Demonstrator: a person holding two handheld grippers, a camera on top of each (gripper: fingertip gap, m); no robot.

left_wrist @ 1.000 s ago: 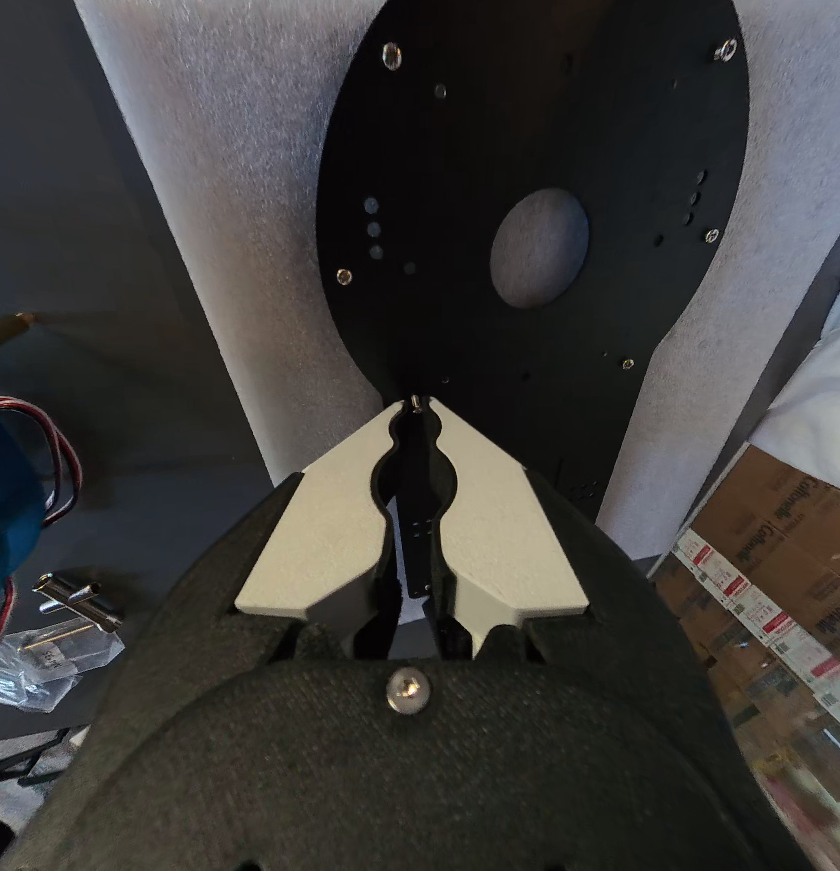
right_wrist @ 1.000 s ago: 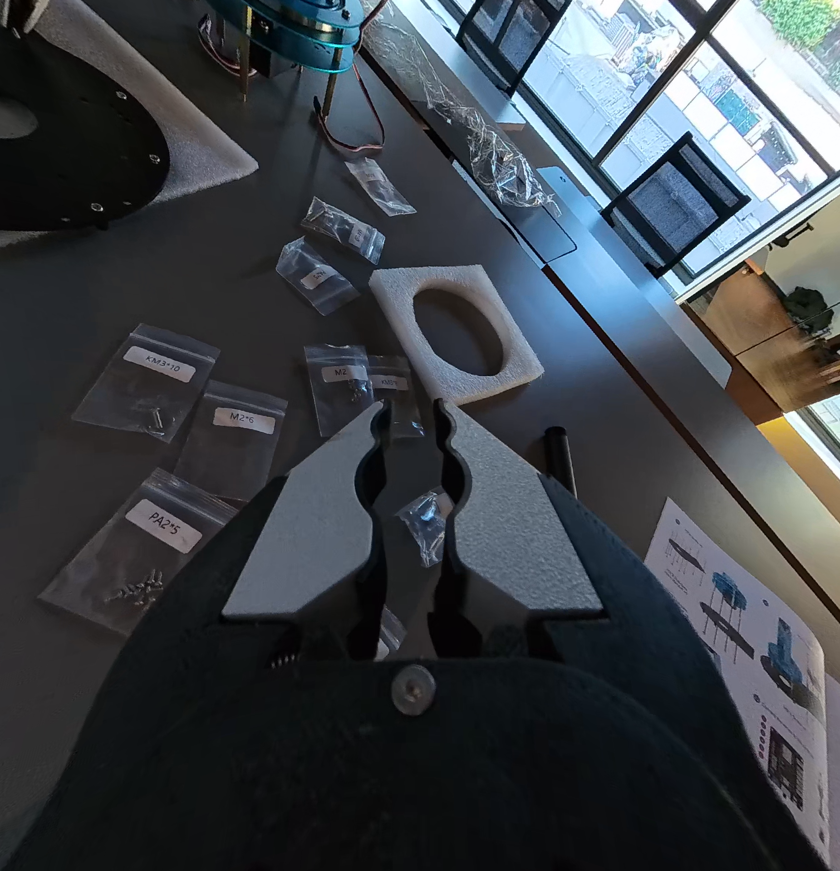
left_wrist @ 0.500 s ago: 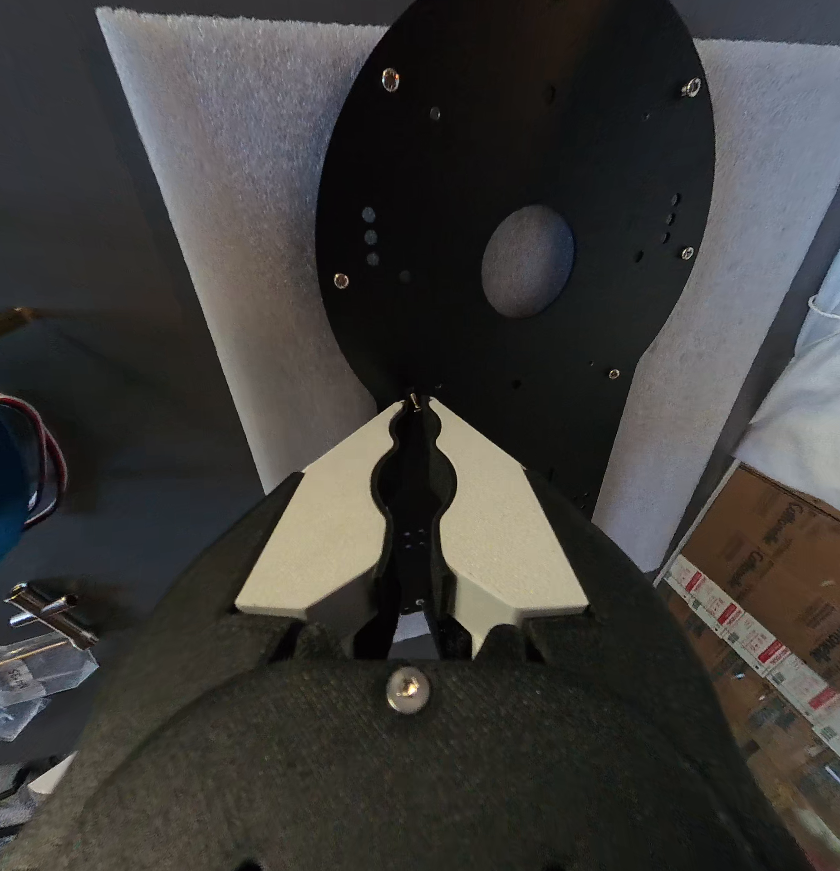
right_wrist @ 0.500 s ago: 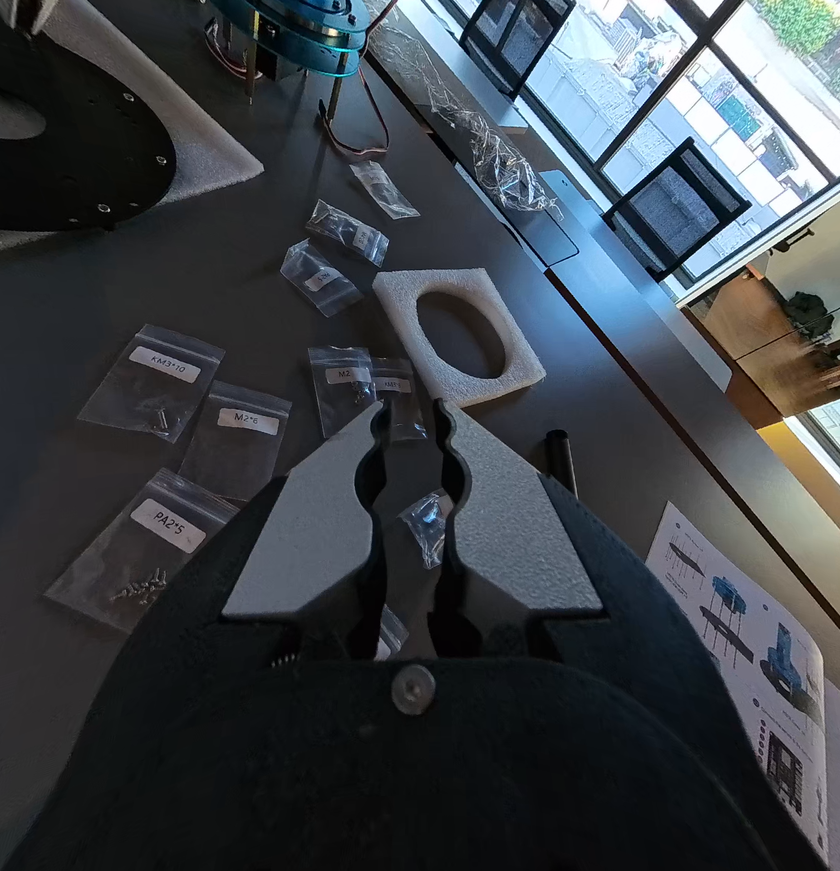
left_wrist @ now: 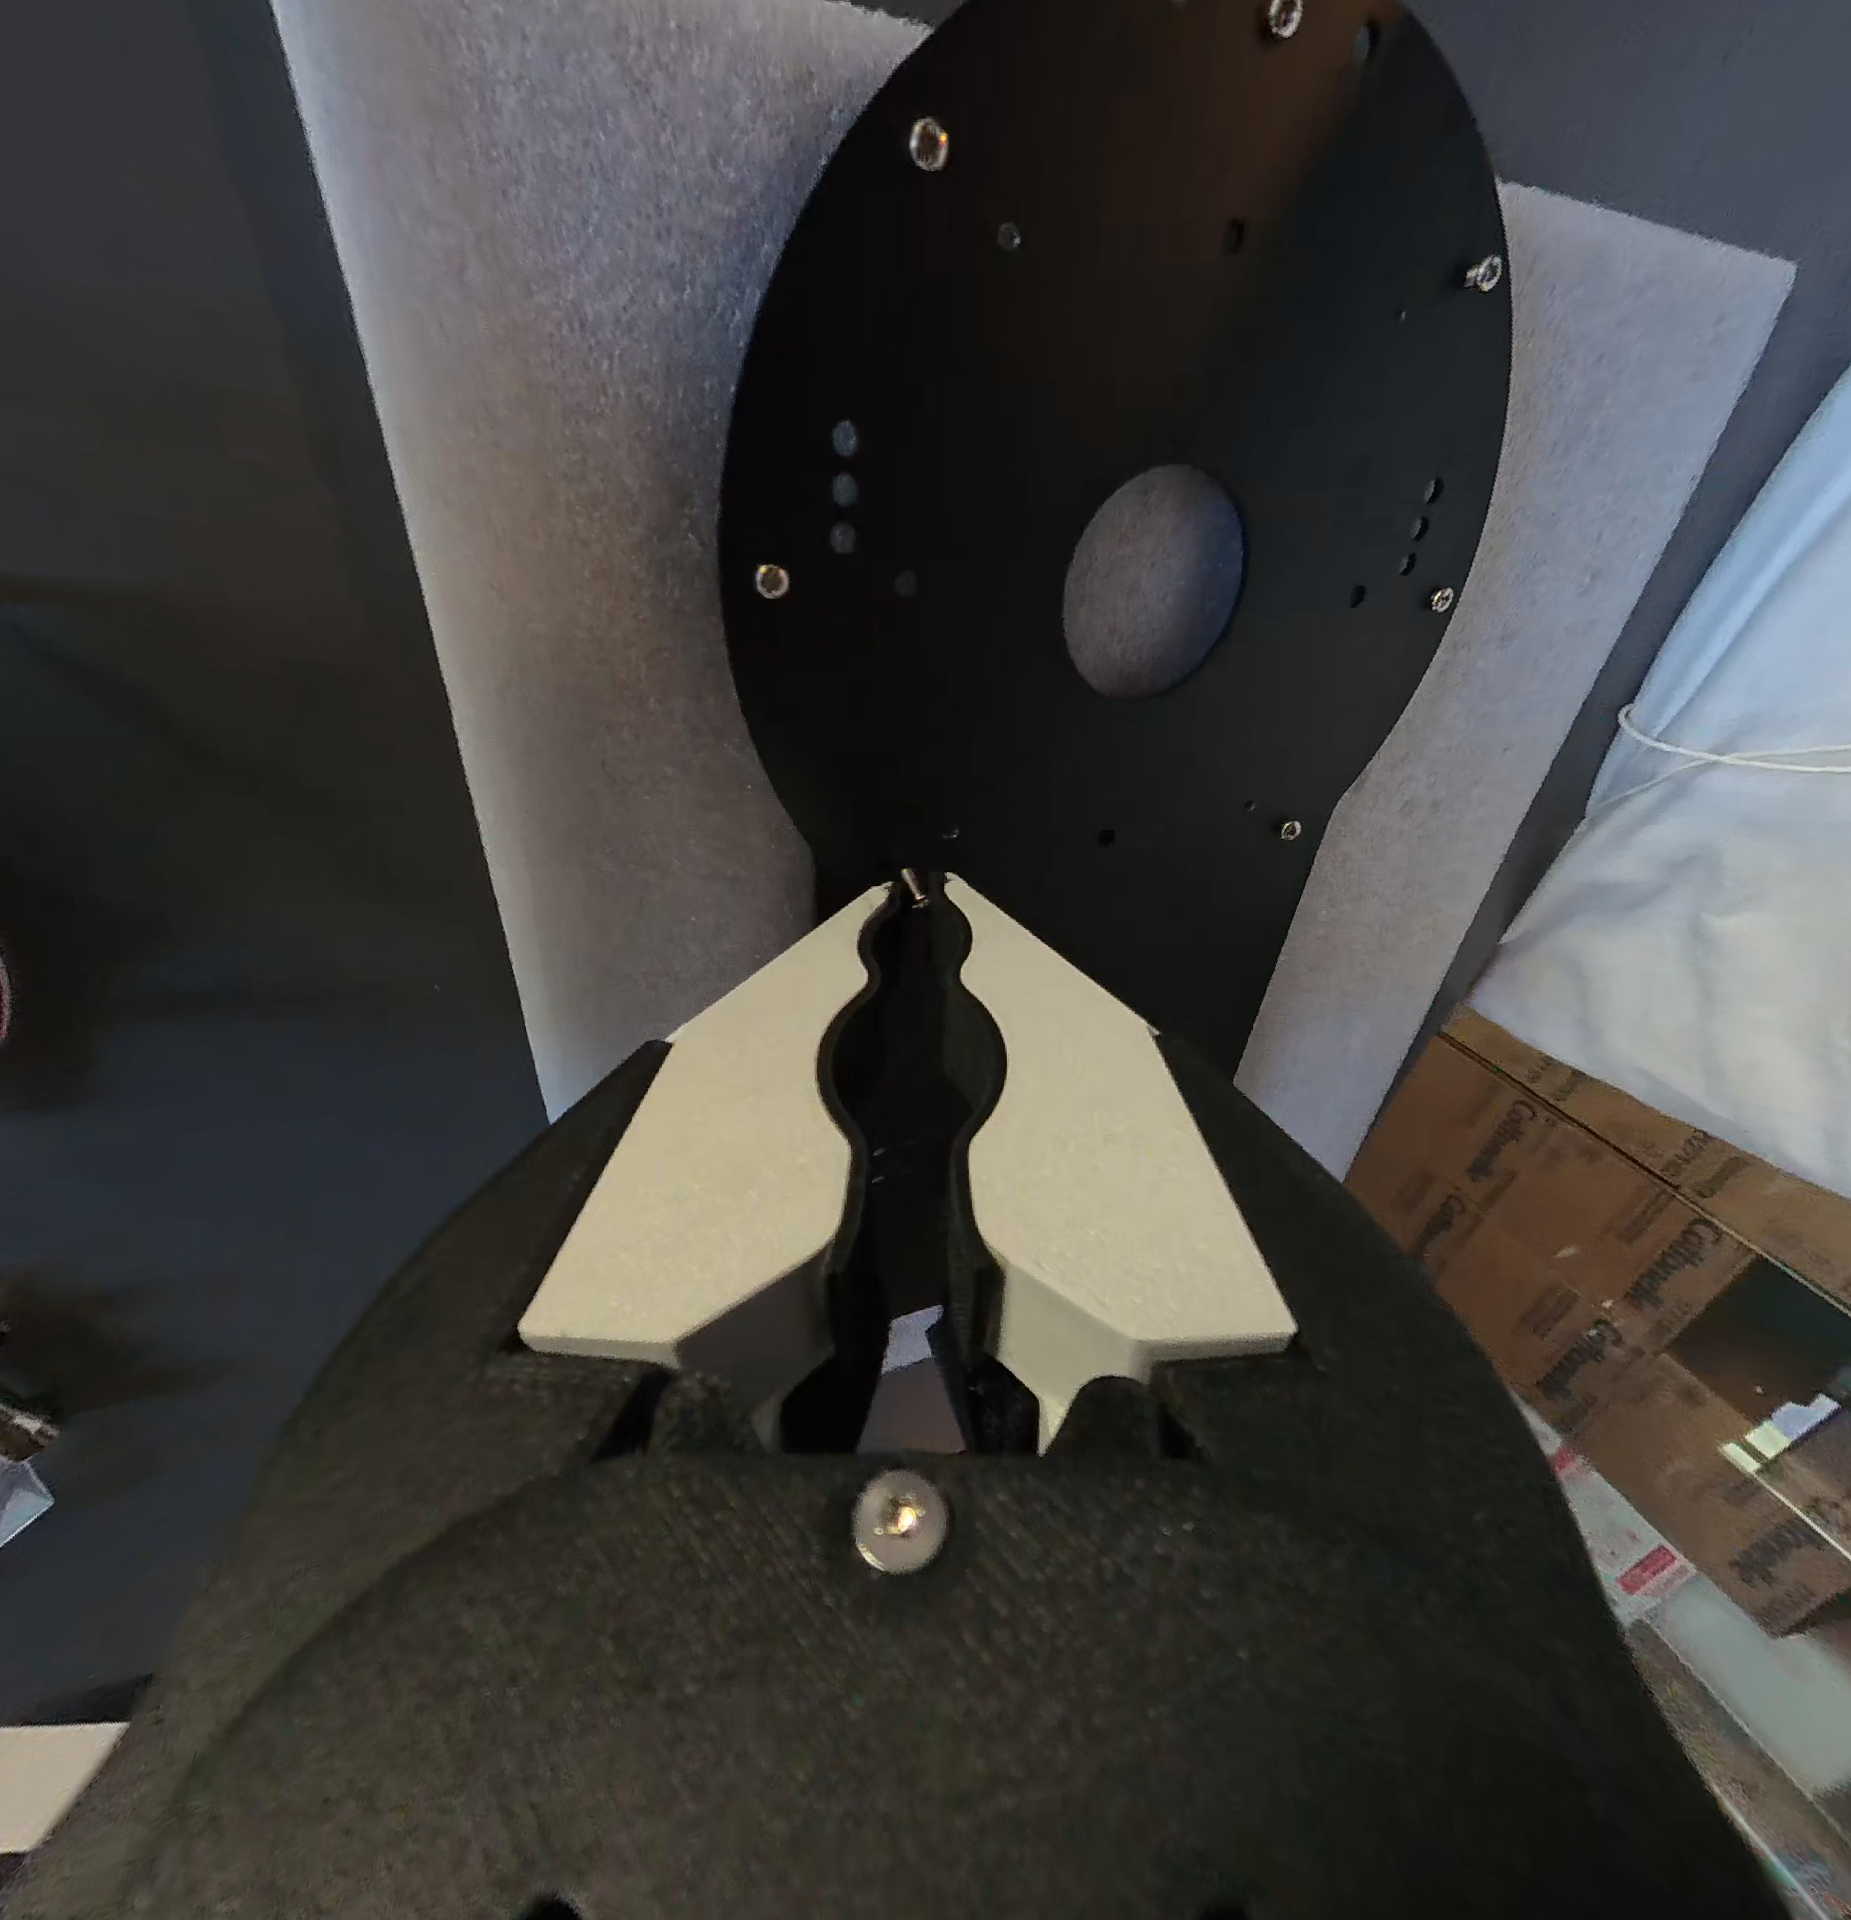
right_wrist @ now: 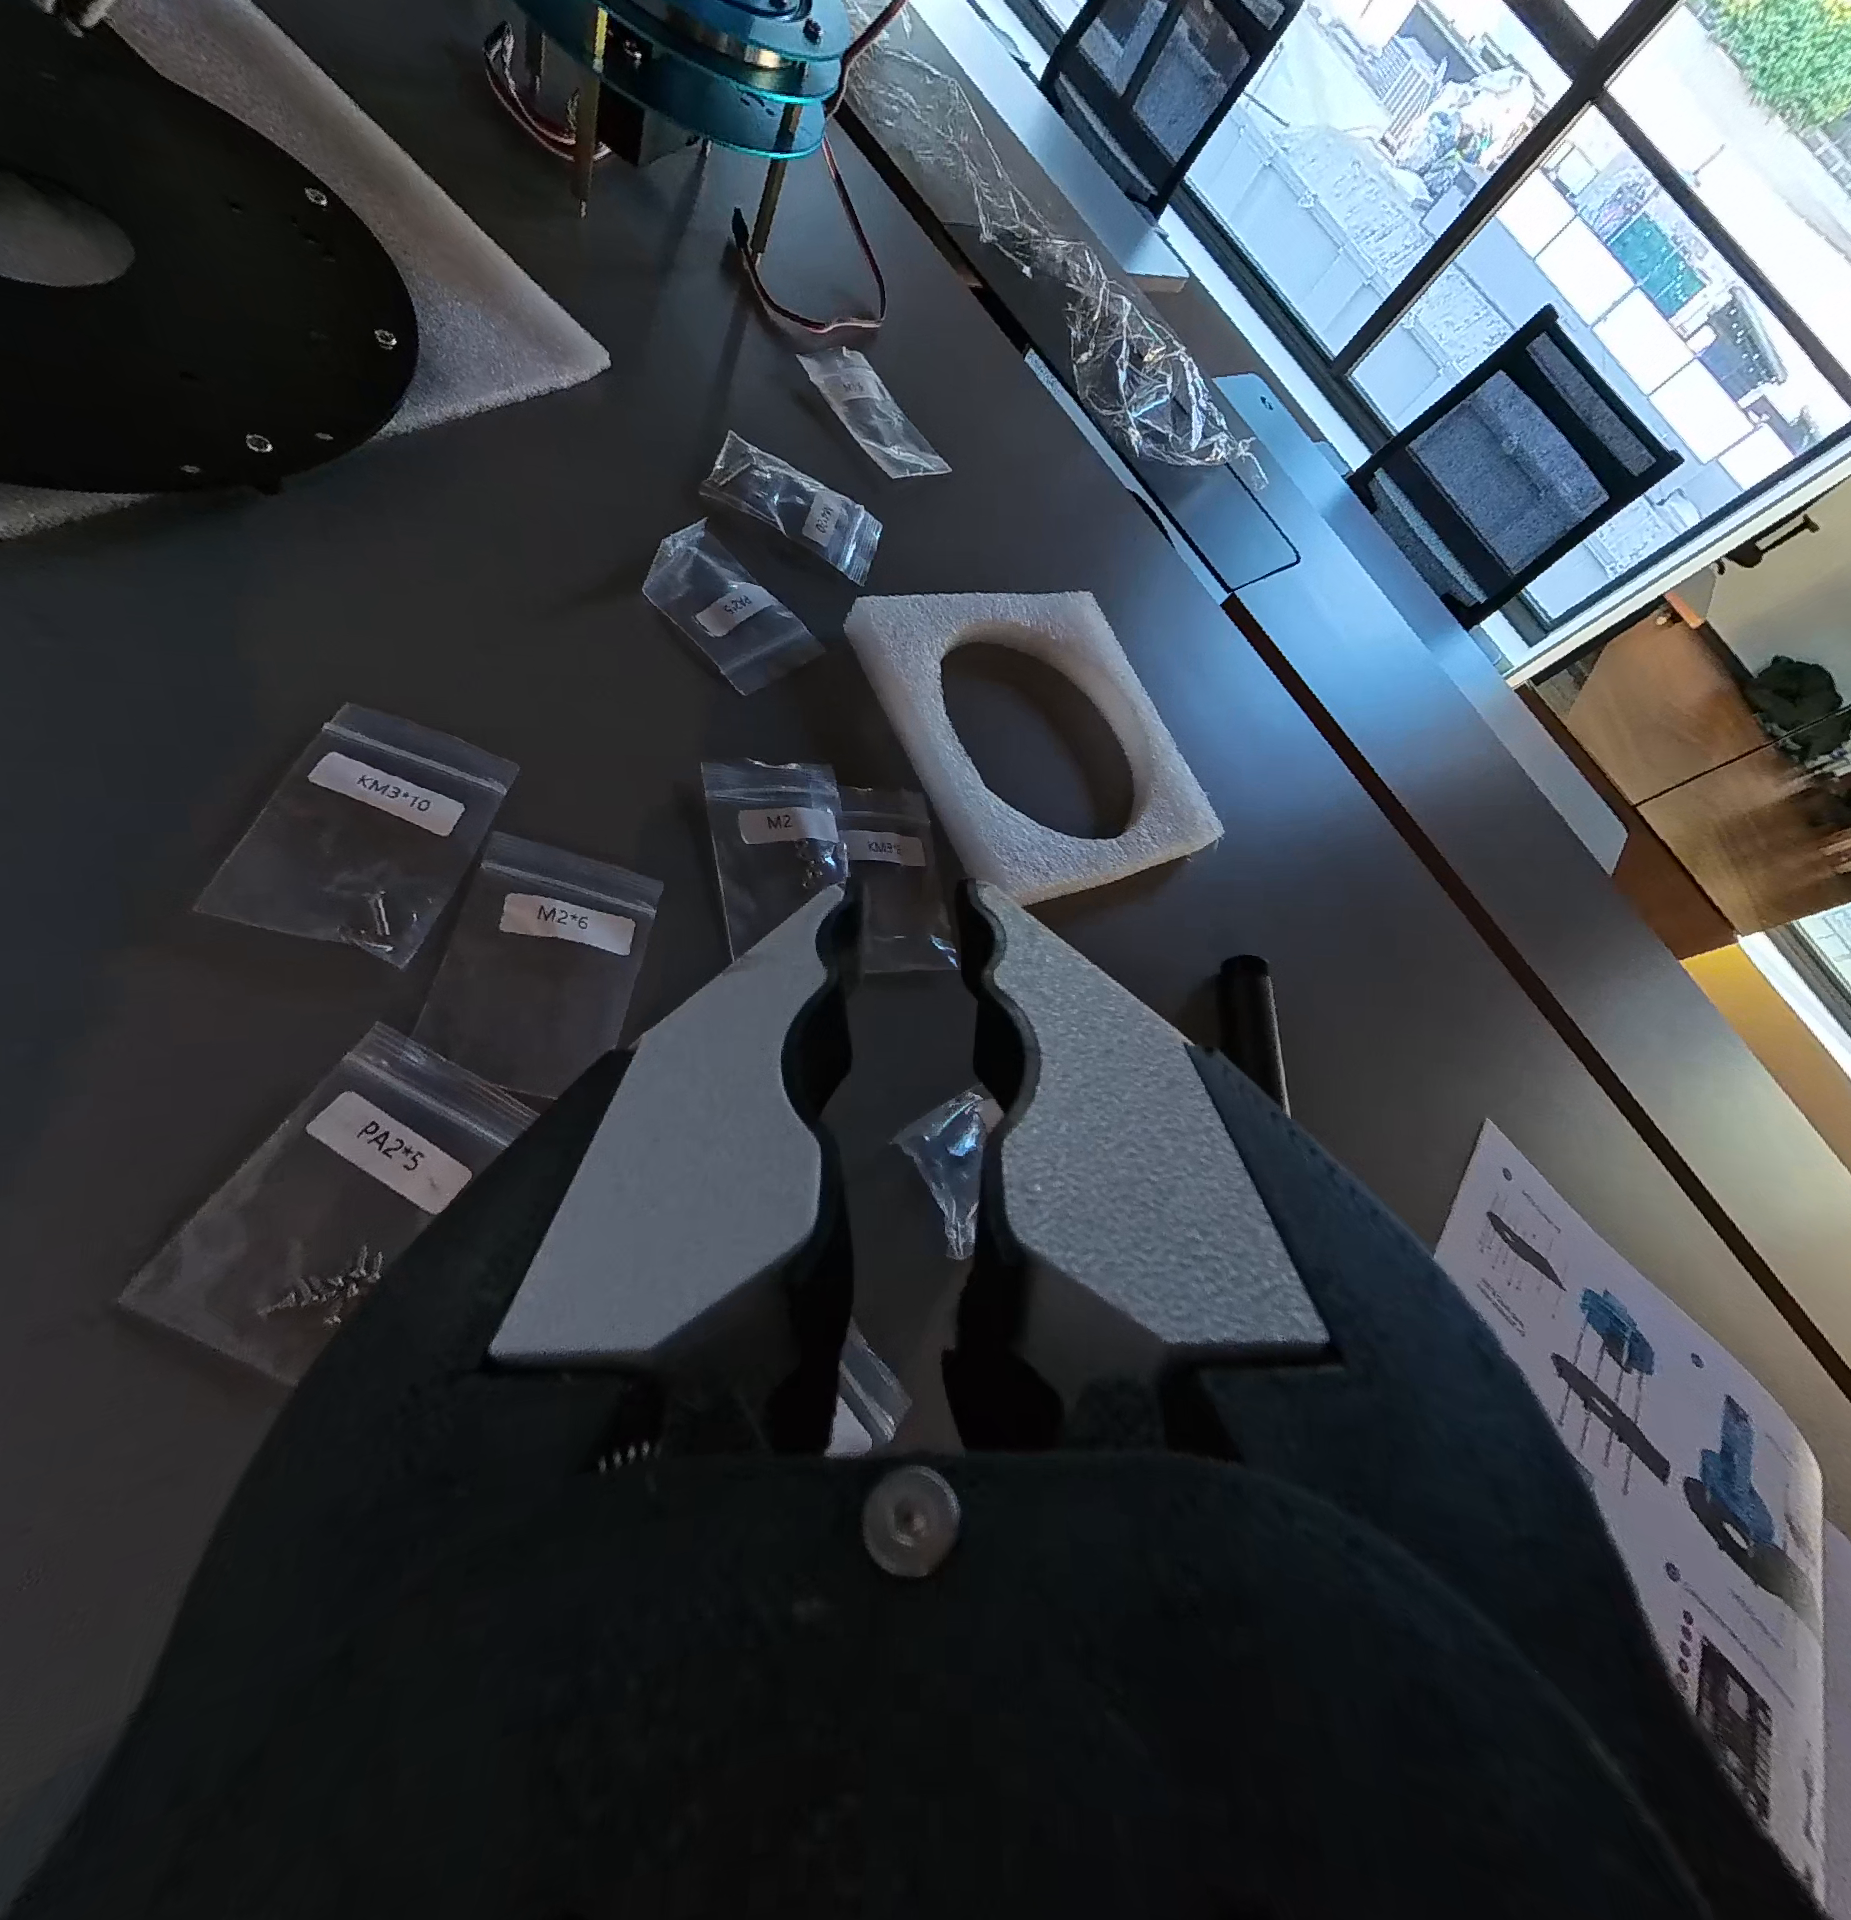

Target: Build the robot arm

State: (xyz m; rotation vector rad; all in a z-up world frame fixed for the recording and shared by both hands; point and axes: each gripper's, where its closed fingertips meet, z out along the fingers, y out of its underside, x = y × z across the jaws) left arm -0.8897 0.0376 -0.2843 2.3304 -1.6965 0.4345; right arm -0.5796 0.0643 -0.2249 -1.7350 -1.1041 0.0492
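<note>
My left gripper [left_wrist: 916, 894] is shut on a small silver screw [left_wrist: 913, 885] held at its tips. The screw sits just over the near edge of a black round plate [left_wrist: 1108, 312] with a centre hole, which lies on a white foam sheet [left_wrist: 588, 416]. My right gripper [right_wrist: 905, 920] is open, its jaws a little apart, above a dark table with several labelled clear bags of screws [right_wrist: 360, 831]. A small clear bag [right_wrist: 952, 1153] shows in the gap against the right finger; I cannot tell if it touches. The plate [right_wrist: 225, 343] also shows at the far left.
A white foam frame [right_wrist: 1160, 831] lies just beyond the right gripper, with a black cylinder [right_wrist: 1253, 1018] and an instruction sheet [right_wrist: 1648, 1403] to its right. A blue assembly with wires [right_wrist: 713, 62] stands at the back. Cardboard boxes [left_wrist: 1627, 1299] and a white cloth [left_wrist: 1731, 779] lie right of the plate. Spacing between my two grippers at the tips: around 30 centimetres.
The left gripper has turned a little with the screw still at its tips; the blue part and bags on its left have slid out of view. The right gripper has drifted only slightly.
</note>
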